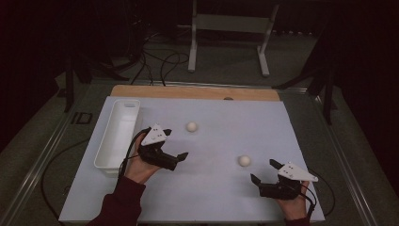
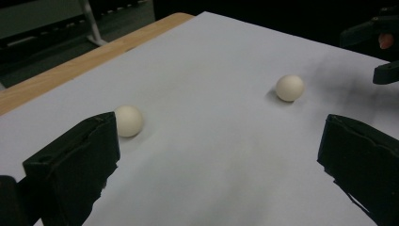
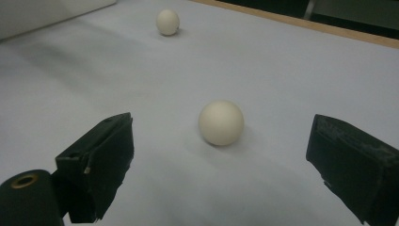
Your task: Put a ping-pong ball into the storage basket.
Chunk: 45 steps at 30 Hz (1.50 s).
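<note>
On the tabletop (image 1: 211, 197), seen from the high view, a tray (image 1: 117, 134) lies along the 9 o'clock edge. One ball (image 1: 191, 126) sits toward 11 o'clock of centre, just right of the tray. A second ball (image 1: 244, 160) rests toward 4 o'clock, well apart from the first.

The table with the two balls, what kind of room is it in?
Probably a lab or test room: a white sheet covers the table, cables trail over the dark floor, and a hand-held left gripper and right gripper hover by two white balls.
</note>
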Each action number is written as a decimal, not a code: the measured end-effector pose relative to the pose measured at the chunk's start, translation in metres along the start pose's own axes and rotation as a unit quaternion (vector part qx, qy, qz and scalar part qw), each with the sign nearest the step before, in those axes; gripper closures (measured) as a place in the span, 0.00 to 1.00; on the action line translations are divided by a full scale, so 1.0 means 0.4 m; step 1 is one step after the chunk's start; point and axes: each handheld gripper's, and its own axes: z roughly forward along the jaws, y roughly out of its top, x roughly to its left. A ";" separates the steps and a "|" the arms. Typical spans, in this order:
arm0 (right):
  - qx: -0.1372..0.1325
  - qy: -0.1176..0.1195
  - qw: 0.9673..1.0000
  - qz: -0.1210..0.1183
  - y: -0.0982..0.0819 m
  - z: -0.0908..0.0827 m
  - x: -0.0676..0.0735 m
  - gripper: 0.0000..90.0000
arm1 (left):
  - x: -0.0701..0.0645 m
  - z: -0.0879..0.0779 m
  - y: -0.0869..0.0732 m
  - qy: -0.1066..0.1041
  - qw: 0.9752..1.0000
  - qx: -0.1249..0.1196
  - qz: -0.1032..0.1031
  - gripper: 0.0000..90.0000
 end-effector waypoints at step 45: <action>-0.001 0.000 1.000 -0.001 -0.001 -0.005 -0.004 0.09 | -0.045 0.188 0.067 -0.058 0.996 0.033 0.052 0.00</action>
